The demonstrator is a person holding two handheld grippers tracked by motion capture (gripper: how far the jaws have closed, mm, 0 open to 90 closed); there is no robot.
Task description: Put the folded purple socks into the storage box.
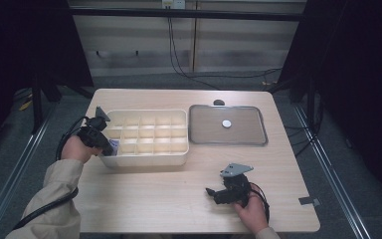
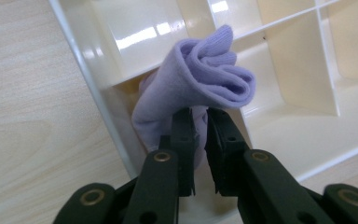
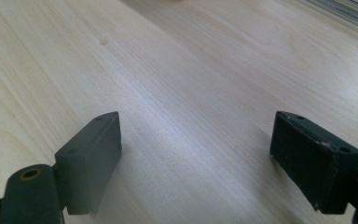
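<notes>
Left tool (image 2: pixel 200 116) sits at the lower-left corner cell of the organizer (image 1: pixel 146 158). A rolled purple sock (image 2: pixel 200 88) is in that cell, standing up and leaning on the divider. Jaws are narrow with a slim gap; sock fabric is between the tips, but I can't tell if the pads press on it. Looks like the drop-off step, release just under way. Right tool (image 3: pixel 196 154), lower centre of the high view, hovers over bare worktop (image 1: pixel 179 199), jaws wide, nothing in them. Tray (image 1: pixel 261 139) right of the organizer holds one small white disc (image 1: pixel 227 123). Other cells look empty. Left to do, by my read: finish opening, pull out.
</notes>
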